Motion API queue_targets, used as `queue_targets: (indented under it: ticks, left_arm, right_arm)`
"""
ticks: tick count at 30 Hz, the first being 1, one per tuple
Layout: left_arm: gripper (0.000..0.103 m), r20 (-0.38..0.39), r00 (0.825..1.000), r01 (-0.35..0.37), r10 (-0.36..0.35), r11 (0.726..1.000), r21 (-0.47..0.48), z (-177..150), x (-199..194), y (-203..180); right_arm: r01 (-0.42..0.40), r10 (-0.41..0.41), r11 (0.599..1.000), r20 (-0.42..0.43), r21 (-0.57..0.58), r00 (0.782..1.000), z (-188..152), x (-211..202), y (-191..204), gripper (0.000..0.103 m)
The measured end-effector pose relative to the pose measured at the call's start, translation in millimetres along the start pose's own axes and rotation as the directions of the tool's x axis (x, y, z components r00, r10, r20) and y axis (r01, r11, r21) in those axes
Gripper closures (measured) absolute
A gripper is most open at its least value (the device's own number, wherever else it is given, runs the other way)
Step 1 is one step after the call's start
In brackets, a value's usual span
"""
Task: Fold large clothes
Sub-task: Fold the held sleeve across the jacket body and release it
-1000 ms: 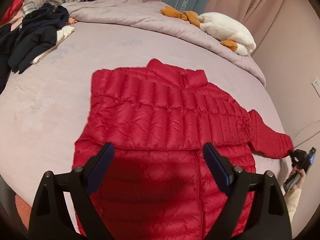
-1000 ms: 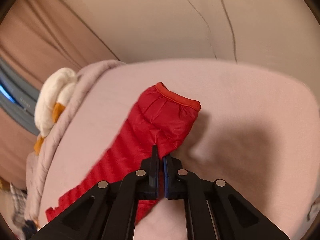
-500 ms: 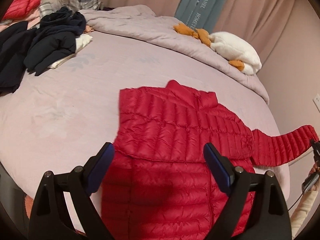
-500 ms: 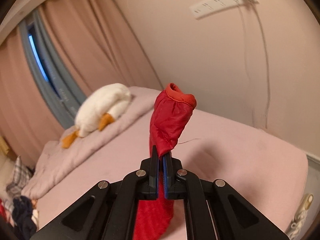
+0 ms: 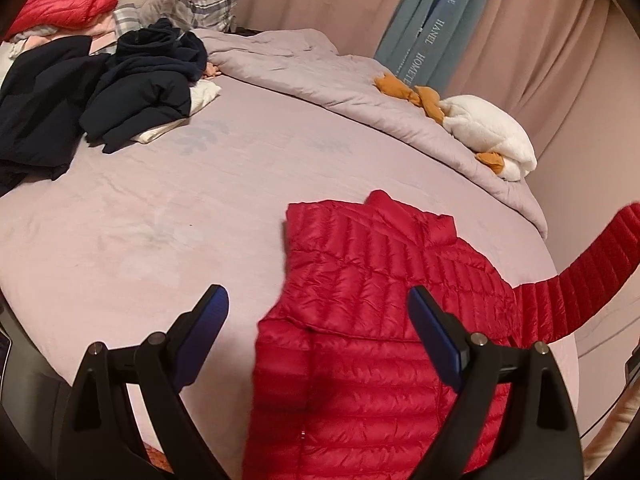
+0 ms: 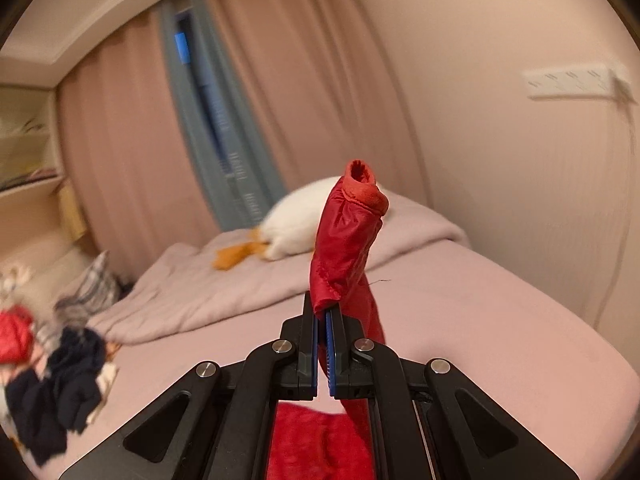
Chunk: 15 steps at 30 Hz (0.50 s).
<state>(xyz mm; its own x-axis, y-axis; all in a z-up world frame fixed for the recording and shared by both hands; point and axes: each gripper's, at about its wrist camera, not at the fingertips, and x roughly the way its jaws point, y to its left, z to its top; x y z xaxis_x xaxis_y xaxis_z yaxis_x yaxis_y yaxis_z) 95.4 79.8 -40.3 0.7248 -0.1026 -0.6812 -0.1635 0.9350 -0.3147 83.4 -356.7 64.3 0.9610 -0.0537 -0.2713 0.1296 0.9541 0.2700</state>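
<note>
we: red jacket (image 5: 372,344) flat on bed (image 5: 168,216), one side folded in | R gripper (image 6: 323,344) clamps sleeve cuff (image 6: 352,232), raised off bed | L gripper (image 5: 316,340) wide, empty, over jacket | left: sleeve in, body fold

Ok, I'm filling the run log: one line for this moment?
step: folding jacket | right gripper: shut on sleeve, lifted | left gripper: open, empty, above jacket | bed

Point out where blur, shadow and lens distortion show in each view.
Left wrist view: sharp, the bed bulged by the fisheye, a dark shadow across the red jacket near the lens. Right wrist view: the room behind is smeared, only the sleeve cuff in the shut right gripper stays crisp.
</note>
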Motion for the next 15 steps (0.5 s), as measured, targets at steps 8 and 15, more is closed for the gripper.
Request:
queue_targets:
  ticks: [8,15]
  left_arm:
    - [0.012,0.011,1.000,-0.025,0.025,1.000,-0.017,0.8,-5.3,20.0]
    - [0.012,-0.003,0.999,-0.053,0.053,0.998,-0.046,0.2,-3.7,37.0]
  right_arm:
    - [-0.190,0.184,0.974,-0.066,-0.121,0.981,-13.8,17.9,70.5,0.098]
    - [-0.343,0.311,0.919,-0.175,-0.197,0.934,-41.7,27.8,131.0,0.098]
